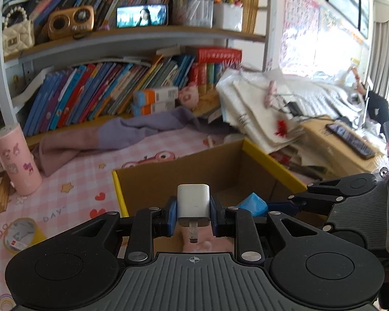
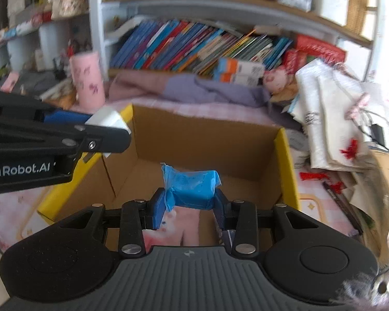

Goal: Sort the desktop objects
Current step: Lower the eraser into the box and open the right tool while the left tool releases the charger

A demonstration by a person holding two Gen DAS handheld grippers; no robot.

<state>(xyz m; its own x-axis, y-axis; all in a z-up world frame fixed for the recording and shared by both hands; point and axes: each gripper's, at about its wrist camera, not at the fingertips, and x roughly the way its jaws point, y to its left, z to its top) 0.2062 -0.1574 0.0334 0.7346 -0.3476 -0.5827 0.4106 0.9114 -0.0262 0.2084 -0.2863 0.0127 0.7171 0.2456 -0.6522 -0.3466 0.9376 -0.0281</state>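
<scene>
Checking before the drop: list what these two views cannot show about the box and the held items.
- Box floor: left wrist view, near part hidden by the left gripper and charger.
- Box contents: right wrist view, the right gripper and blue packet cover the middle.
- Packet contents: wrapper opaque, picture blurred.
- Charger prongs: right wrist view, hidden behind the left gripper.

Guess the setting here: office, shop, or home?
Likely a home, probably a child's study desk: shelves crammed with picture books, a pink cartoon desk mat, a small quilted handbag on the shelf.
</scene>
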